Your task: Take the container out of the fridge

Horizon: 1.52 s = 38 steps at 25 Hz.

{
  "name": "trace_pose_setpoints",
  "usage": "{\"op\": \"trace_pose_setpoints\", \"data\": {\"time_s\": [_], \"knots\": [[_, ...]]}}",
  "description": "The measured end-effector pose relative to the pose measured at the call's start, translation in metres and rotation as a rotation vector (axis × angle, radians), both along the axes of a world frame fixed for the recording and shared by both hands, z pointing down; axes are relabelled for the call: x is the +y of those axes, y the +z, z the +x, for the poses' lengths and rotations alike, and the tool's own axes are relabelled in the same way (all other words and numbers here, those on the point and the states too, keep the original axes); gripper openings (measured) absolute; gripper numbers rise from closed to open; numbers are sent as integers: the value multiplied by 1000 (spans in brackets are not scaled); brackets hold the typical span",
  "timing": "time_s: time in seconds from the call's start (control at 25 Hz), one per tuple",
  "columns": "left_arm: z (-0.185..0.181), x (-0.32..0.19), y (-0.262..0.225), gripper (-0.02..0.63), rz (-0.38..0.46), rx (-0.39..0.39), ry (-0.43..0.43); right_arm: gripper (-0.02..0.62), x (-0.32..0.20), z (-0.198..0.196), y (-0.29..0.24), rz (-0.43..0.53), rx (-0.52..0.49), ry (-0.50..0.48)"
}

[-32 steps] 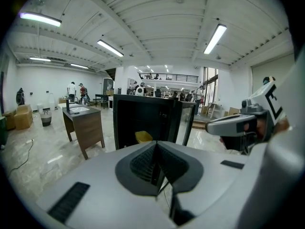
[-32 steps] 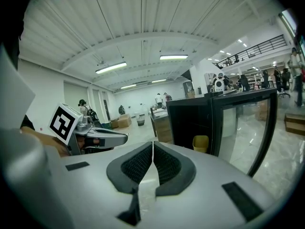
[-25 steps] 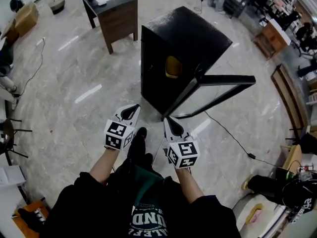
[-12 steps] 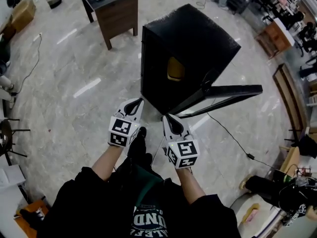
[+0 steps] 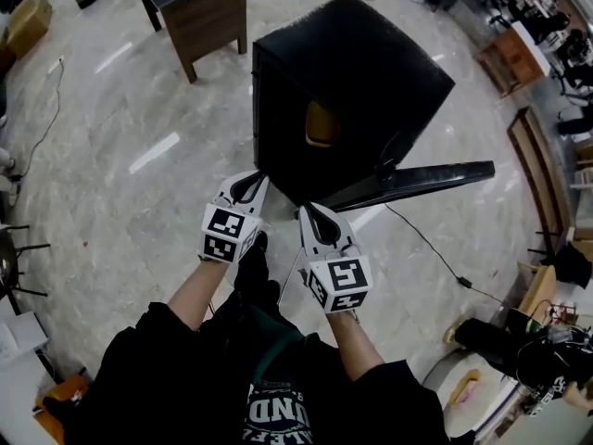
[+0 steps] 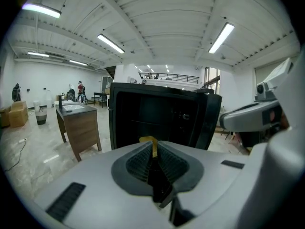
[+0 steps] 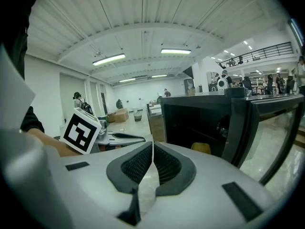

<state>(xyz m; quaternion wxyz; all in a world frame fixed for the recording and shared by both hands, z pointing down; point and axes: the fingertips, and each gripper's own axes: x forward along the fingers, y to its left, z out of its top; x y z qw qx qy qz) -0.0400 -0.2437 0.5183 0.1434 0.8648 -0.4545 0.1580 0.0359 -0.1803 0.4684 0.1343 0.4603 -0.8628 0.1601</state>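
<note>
At twelve o'clock, closer than a second ago, stands the open black boxy fridge (image 5: 371,54) holding the rounded yellow container (image 5: 321,124). The left gripper (image 5: 248,185) and right gripper (image 5: 315,219), jaws together and empty, approach it.

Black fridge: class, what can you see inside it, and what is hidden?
A yellow container sits inside the fridge, its door open. The rest of the interior is too dark to make out.

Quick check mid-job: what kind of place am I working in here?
Probably a big open lab or showroom hall, not a kitchen: the black fridge stands alone on a polished stone floor, with a wooden table nearby and a railed mezzanine behind.
</note>
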Motion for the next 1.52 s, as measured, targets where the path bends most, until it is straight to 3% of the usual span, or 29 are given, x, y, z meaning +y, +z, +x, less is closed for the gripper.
{"op": "trace_pose_setpoints", "data": {"time_s": [0.2, 0.88, 1.28, 1.52], "knots": [[6, -17, 10, 63, -31, 7, 16, 35, -9, 1, 4, -15, 2, 13], [21, -55, 52, 74, -101, 18, 56, 36, -22, -2, 27, -64, 23, 86], [34, -86, 83, 81, -130, 0, 41, 36, -29, 1, 41, -97, 41, 124], [41, -104, 92, 98, -160, 36, 14, 37, -26, 3, 50, -121, 52, 140]]}}
